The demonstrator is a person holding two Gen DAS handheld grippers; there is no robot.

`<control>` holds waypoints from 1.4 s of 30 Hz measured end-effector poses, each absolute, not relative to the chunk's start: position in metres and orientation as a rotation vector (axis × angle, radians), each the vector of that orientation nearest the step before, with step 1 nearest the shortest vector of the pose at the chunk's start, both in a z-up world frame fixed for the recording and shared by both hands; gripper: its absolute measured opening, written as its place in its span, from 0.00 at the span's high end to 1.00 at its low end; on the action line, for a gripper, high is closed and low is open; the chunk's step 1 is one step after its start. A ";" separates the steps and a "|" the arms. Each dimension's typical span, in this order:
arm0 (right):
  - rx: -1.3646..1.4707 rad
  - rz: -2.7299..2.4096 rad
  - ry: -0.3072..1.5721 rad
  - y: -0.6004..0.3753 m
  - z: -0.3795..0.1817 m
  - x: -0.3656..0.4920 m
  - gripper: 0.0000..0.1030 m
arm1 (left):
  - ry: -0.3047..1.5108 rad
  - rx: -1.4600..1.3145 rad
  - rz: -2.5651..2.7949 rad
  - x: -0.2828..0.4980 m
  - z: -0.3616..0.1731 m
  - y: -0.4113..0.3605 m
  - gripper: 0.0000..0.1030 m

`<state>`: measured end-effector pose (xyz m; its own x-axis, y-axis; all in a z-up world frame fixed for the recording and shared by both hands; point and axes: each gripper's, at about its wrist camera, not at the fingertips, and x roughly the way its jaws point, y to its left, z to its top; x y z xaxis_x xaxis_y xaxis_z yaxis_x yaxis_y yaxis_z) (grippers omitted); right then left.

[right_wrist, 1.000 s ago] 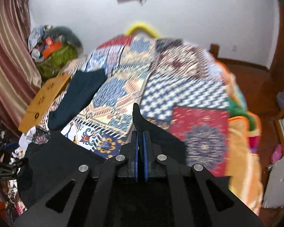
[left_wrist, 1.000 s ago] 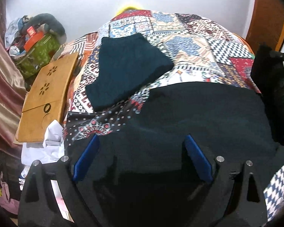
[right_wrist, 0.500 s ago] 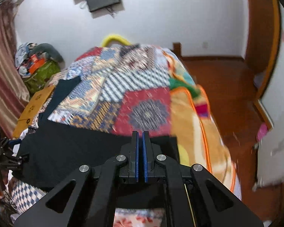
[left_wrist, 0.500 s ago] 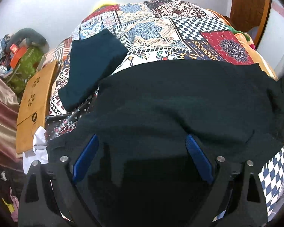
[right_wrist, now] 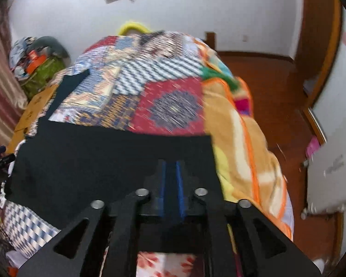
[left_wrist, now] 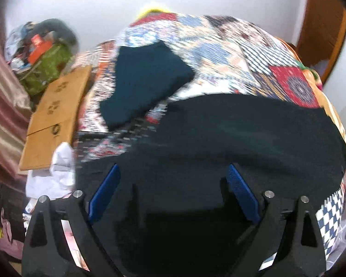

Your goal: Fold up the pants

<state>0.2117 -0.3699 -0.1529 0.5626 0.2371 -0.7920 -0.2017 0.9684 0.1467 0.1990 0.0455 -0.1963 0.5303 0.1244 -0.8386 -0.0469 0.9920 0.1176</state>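
Black pants (left_wrist: 242, 133) lie spread flat across the near part of the patchwork bed; they also show in the right wrist view (right_wrist: 103, 157). My left gripper (left_wrist: 173, 173) is open, its blue pads wide apart over the pants' near left part, holding nothing. My right gripper (right_wrist: 170, 168) has its blue pads slightly parted with dark cloth between them at the pants' near right edge; the grip is unclear. A folded dark teal garment (left_wrist: 145, 80) lies further back on the left of the bed.
The patchwork bedspread (left_wrist: 219, 50) covers the bed. A wooden board (left_wrist: 55, 115) leans at the bed's left side, with a clutter pile (left_wrist: 41, 62) behind it. White cloth (left_wrist: 57, 170) lies near left. Wooden floor (right_wrist: 276, 80) and a door lie to the right.
The right gripper pulled the pants' edge to the right and laid it flat on the bed; its pads have parted slightly. The left gripper stayed open over the pants.
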 end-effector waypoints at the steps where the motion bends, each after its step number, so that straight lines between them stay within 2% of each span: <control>1: 0.030 0.272 0.925 -0.362 -0.151 0.211 0.73 | 0.999 0.075 0.125 0.198 -0.193 0.057 0.09; 2: 0.017 0.289 0.908 -0.351 -0.147 0.215 0.63 | 0.991 0.066 0.153 0.197 -0.191 0.071 0.09; 4: -0.018 0.336 0.867 -0.324 -0.139 0.222 0.56 | 0.984 0.049 0.201 0.196 -0.188 0.098 0.09; 10: -0.108 0.509 0.846 -0.231 -0.129 0.246 0.49 | 1.010 -0.023 0.312 0.192 -0.201 0.176 0.08; 16: -0.209 0.693 0.900 -0.132 -0.149 0.270 0.49 | 1.107 -0.091 0.323 0.198 -0.247 0.217 0.09; 22: -0.341 0.834 0.978 -0.045 -0.184 0.287 0.49 | 1.195 -0.141 0.266 0.207 -0.289 0.228 0.09; 26: -0.393 0.897 1.033 -0.010 -0.207 0.299 0.49 | 1.187 -0.166 0.204 0.208 -0.299 0.225 0.09; 29: -0.410 0.926 1.081 0.004 -0.220 0.308 0.49 | 1.189 -0.215 0.179 0.208 -0.302 0.224 0.24; 30: -0.416 0.937 1.109 0.010 -0.225 0.311 0.49 | 1.191 -0.243 0.170 0.209 -0.302 0.223 0.31; 33: -0.430 0.947 1.141 0.017 -0.234 0.313 0.65 | 1.181 -0.280 0.156 0.209 -0.301 0.219 0.46; 34: -0.447 0.943 1.122 0.017 -0.234 0.312 0.78 | 1.172 -0.261 0.162 0.209 -0.299 0.215 0.54; 35: -0.450 0.943 1.116 0.018 -0.233 0.311 0.84 | 1.163 -0.232 0.173 0.208 -0.296 0.211 0.59; 37: -0.436 0.940 1.092 0.015 -0.231 0.309 0.90 | 1.140 -0.177 0.188 0.206 -0.290 0.204 0.72; 39: -0.441 0.927 1.051 0.014 -0.228 0.307 0.93 | 1.111 -0.114 0.236 0.203 -0.283 0.199 0.76; 42: -0.427 0.897 0.978 0.010 -0.217 0.309 0.94 | 1.053 -0.025 0.323 0.201 -0.270 0.201 0.77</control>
